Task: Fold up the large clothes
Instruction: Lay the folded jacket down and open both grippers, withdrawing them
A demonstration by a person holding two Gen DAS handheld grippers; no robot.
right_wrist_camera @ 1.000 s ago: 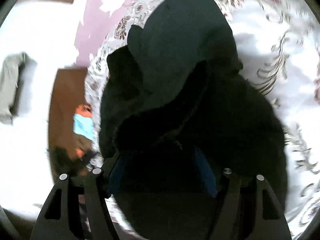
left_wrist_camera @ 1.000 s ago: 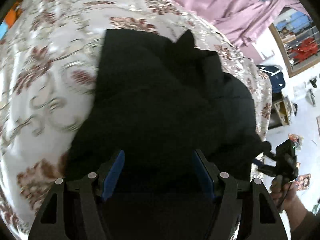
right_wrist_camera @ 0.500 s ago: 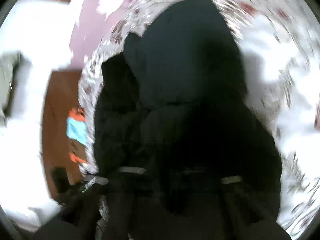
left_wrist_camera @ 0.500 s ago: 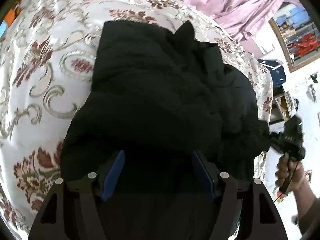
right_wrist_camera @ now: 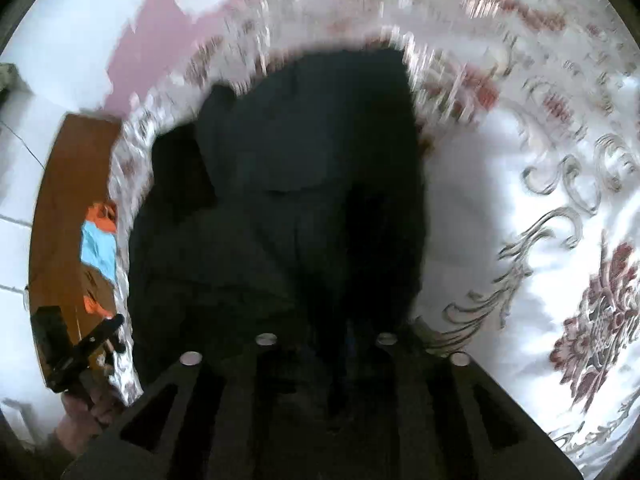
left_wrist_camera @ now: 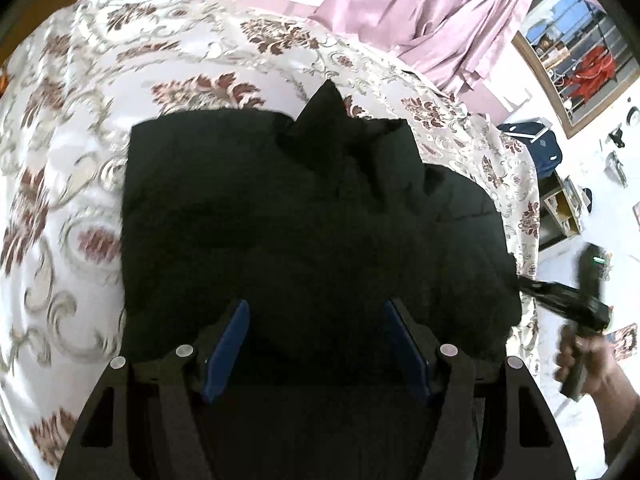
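Black padded garment [left_wrist_camera: 304,216], bulky, lying bunched and part-folded on your cream floral-patterned bedspread [left_wrist_camera: 80,128] (edges uneven). Left gripper [left_wrist_camera: 316,344] spread over its near hem; right gripper [right_wrist_camera: 326,344] nearly shut, jaws easing apart, dark cloth between. Squaring remains.

Black garment [left_wrist_camera: 304,216]: thick cloth, matt, soft bulky folds, no sheen. Bedspread [left_wrist_camera: 72,128] under it: woven cloth with a satin gloss, raised maroon and grey-gold scrollwork. Curtain [left_wrist_camera: 420,12] behind: thin pink cloth, slightly shiny, pleated. My left gripper [left_wrist_camera: 316,344]: matt black plastic frame, smooth blue pads [left_wrist_camera: 226,344], small bright metal pins. My right gripper [right_wrist_camera: 326,344]: same matt black plastic. Brown board [right_wrist_camera: 60,200] beside the bed: smooth wood, low sheen.
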